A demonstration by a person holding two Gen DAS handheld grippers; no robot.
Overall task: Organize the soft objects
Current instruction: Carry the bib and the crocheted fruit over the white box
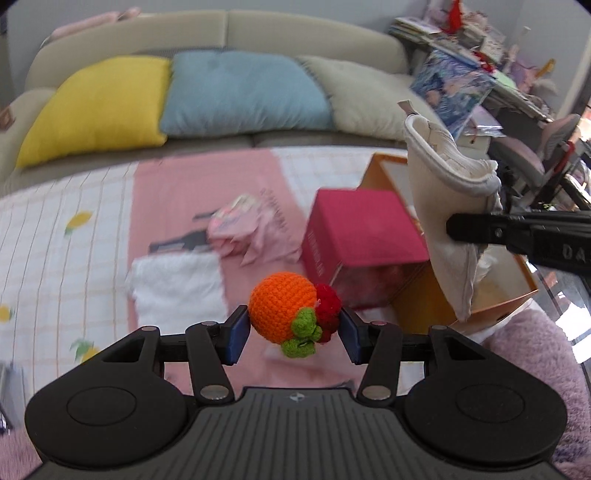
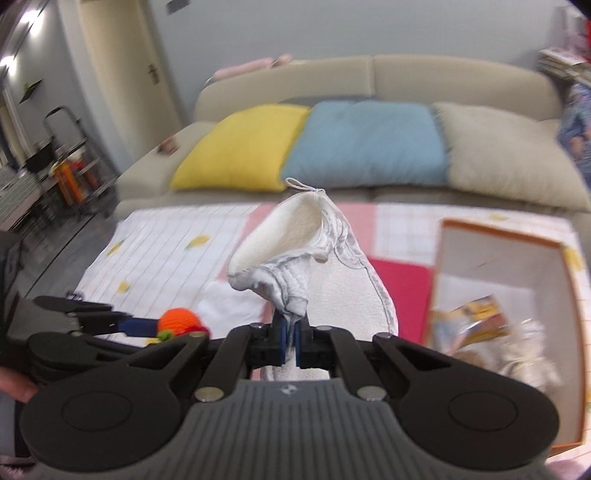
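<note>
Blurred box (image 2: 506, 314) beyond cloth-gripping tool (image 2: 290, 341)

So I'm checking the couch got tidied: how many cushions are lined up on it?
3, side by side against the sofa backrest: a yellow cushion on the left, a blue cushion in the middle, and a beige cushion on the right. More could sit beyond the frame edges.

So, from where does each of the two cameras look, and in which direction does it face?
Left wrist: sits behind the left gripper, facing the sofa across the table; its fingers clamp the crochet orange; the right gripper enters at right.
Right wrist: sits behind the right gripper, facing the same sofa; its fingers pinch the white cloth; the left gripper shows at left.
Shared: both grippers, the cloth, the orange, the cushions, the orange box.
</note>
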